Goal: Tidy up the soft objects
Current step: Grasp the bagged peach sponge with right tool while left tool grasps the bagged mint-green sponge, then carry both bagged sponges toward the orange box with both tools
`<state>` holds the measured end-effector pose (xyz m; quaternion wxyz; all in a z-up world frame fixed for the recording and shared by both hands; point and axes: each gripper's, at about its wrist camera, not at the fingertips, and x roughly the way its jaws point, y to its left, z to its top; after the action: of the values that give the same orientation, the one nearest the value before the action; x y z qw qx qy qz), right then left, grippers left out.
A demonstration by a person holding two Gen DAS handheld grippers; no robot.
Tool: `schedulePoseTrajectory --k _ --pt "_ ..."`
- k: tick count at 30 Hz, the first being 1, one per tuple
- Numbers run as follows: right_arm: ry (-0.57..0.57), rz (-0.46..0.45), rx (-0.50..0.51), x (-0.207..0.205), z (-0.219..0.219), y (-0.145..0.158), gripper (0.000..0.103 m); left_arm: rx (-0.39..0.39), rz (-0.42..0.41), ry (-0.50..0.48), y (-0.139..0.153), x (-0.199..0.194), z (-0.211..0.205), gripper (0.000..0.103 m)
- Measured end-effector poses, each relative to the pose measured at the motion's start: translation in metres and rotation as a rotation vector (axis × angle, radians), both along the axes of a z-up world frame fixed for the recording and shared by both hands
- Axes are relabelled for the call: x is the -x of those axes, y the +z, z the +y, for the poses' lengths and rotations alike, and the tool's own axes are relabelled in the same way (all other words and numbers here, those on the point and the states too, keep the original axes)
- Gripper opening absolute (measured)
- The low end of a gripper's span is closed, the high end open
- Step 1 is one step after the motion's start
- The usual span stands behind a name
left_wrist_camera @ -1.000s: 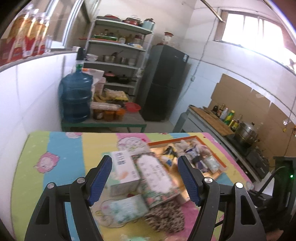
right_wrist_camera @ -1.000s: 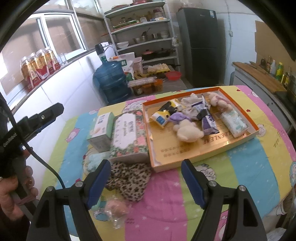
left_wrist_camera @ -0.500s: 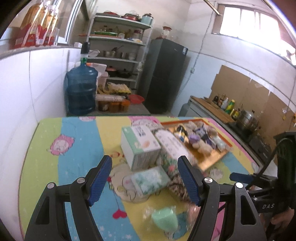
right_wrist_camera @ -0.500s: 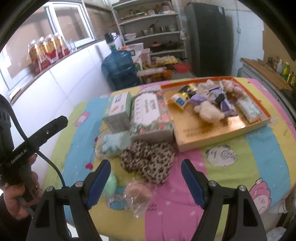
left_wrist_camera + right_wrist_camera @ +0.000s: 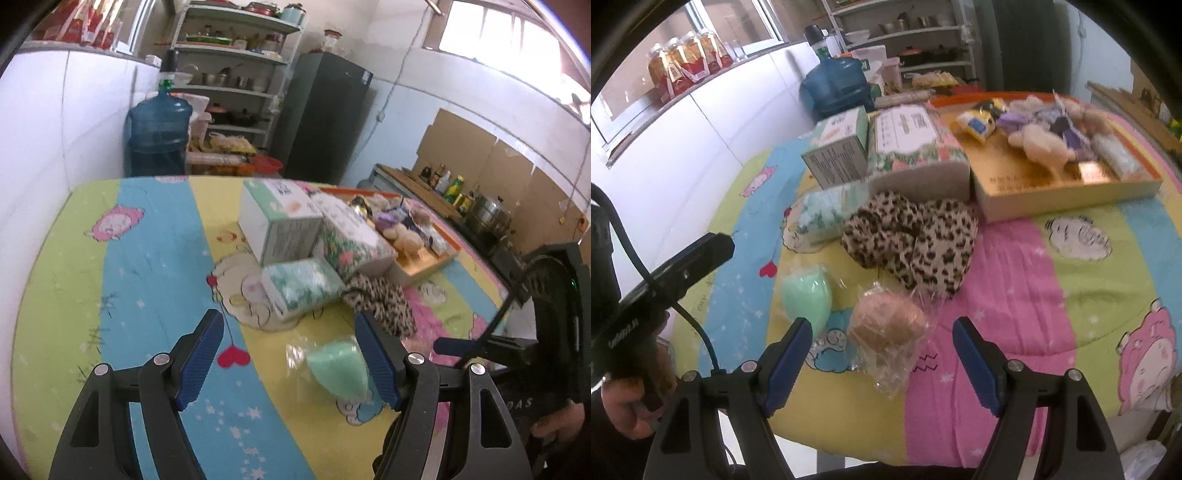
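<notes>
Both claws hang released: our right gripper (image 5: 881, 356) straddles the bagged pink sponge (image 5: 886, 325) at lower centre, our left gripper (image 5: 290, 356) beside the green sponge (image 5: 341, 369). Beyond lie the leopard cloth (image 5: 916, 236) and, upper right, the orange tray (image 5: 1067, 188). We judge the loose plastic could slip, leaving us pinching only wrapper.

Glossy crinkled plastic bag (image 5: 886, 354), fuzzy leopard cloth (image 5: 916, 236), ribbed jaws
</notes>
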<state>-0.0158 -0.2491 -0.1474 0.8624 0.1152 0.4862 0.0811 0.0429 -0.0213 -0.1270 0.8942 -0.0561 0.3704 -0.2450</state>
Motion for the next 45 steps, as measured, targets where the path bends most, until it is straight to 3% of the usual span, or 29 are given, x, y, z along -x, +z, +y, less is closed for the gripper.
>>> schedulePoseTrajectory --k 5,7,9,12,20,29,33,45 --pt "-0.008 0.009 -0.035 -0.003 -0.001 -0.011 0.077 -0.017 0.023 -0.013 -0.01 0.002 -0.004 0.075" --pt "-0.004 0.007 -0.024 -0.003 0.0 -0.014 0.072 -0.022 0.025 -0.024 -0.012 0.002 -0.007 0.075" --pt "0.001 0.008 -0.005 -0.003 0.001 -0.016 0.058 -0.024 0.029 -0.04 -0.015 0.002 -0.01 0.075" --pt "0.009 -0.012 0.0 0.001 0.001 -0.016 0.054 -0.023 0.043 -0.066 -0.02 0.003 -0.016 0.075" --pt "-0.031 -0.049 -0.015 0.018 -0.015 -0.006 0.053 -0.015 0.076 -0.146 -0.032 0.003 -0.042 0.075" --pt "-0.067 -0.067 0.004 0.031 -0.029 0.005 0.053 -0.034 0.163 -0.12 -0.056 -0.01 -0.06 0.074" --pt "-0.065 -0.068 0.006 0.03 -0.029 0.006 0.053 -0.04 0.15 -0.123 -0.057 -0.012 -0.063 0.052" --pt "-0.046 -0.095 0.006 0.026 -0.028 0.018 0.053 -0.019 0.072 -0.137 -0.031 -0.005 -0.056 0.05"
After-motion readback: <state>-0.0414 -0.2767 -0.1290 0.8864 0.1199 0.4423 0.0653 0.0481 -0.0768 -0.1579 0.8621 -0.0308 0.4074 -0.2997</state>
